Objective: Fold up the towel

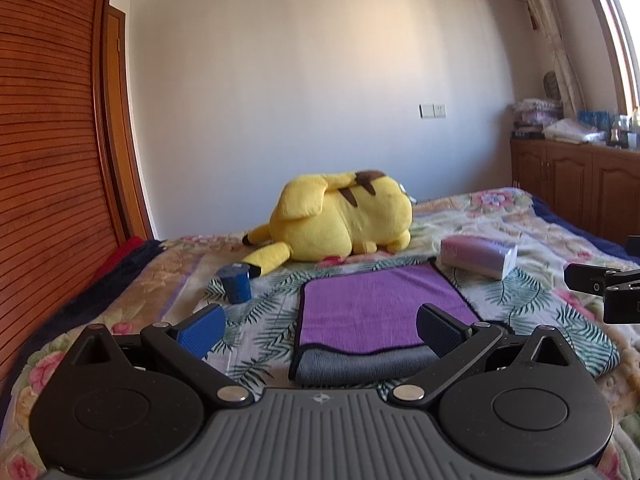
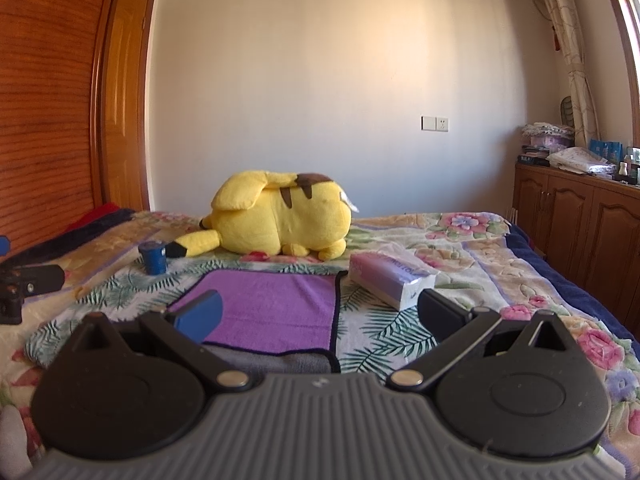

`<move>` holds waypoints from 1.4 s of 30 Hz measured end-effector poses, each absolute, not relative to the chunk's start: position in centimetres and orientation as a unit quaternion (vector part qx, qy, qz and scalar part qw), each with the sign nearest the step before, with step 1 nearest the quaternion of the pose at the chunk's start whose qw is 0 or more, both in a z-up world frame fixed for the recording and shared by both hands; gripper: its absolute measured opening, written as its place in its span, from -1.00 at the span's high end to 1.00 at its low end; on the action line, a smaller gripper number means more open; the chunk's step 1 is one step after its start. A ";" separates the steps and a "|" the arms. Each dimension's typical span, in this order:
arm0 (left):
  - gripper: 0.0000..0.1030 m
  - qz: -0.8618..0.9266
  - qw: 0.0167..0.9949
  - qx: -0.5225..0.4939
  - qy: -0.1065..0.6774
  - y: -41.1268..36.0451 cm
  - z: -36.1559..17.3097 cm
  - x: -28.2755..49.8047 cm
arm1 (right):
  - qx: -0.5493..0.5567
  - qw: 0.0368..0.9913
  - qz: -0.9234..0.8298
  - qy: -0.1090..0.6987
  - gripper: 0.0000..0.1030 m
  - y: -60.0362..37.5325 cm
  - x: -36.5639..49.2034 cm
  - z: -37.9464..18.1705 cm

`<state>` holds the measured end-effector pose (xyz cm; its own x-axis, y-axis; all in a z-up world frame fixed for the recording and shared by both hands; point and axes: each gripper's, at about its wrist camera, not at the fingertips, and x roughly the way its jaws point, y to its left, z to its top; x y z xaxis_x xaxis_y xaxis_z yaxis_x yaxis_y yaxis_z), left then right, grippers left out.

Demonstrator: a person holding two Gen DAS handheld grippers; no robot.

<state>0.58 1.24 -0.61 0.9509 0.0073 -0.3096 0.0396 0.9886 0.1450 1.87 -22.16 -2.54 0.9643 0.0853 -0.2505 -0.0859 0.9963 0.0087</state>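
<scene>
A purple towel [image 1: 372,308] with a dark hem lies flat on the flowered bedspread, folded over so that its grey underside [image 1: 360,366] shows along the near edge. It also shows in the right wrist view [image 2: 276,312]. My left gripper [image 1: 320,330] is open and empty, hovering just in front of the towel's near edge. My right gripper [image 2: 320,318] is open and empty, near the towel's near right corner. Each gripper shows at the edge of the other's view: the right one [image 1: 604,288] and the left one [image 2: 24,284].
A yellow plush toy [image 1: 340,218] lies behind the towel. A blue cup [image 1: 236,282] stands to the towel's left. A tissue pack [image 1: 478,256] lies at its far right corner. A wooden wardrobe [image 1: 48,160] is at left and a cabinet [image 1: 580,188] at right.
</scene>
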 end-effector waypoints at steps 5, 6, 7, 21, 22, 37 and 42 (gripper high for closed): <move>-0.69 -0.010 0.981 0.072 0.180 1.1 -1.0 1.0 | -0.010 0.988 0.049 0.148 -1.00 -21.9 2.3 -2.8; -0.69 -0.010 0.980 0.072 0.185 1.1 -1.1 1.1 | -0.012 0.987 0.050 0.151 -1.00 -21.8 2.4 -2.9; -0.69 -0.011 0.979 0.073 0.190 1.0 -1.2 1.3 | -0.013 0.987 0.051 0.155 -1.00 -21.7 2.5 -3.0; -0.69 -0.022 0.969 0.085 0.230 0.2 -2.2 3.6 | -0.023 0.979 0.063 0.193 -1.00 -21.2 4.7 -4.1; -0.69 -0.023 0.969 0.086 0.232 0.2 -2.2 3.8 | -0.023 0.978 0.064 0.196 -1.00 -21.3 4.9 -4.2; -0.69 -0.024 0.959 0.094 0.268 0.6 -3.7 8.6 | -0.020 0.970 0.075 0.230 -0.99 -21.6 8.5 -5.4; -0.69 -0.021 0.955 0.094 0.279 1.2 -4.3 10.1 | -0.023 0.968 0.077 0.239 -0.97 -21.6 9.8 -5.9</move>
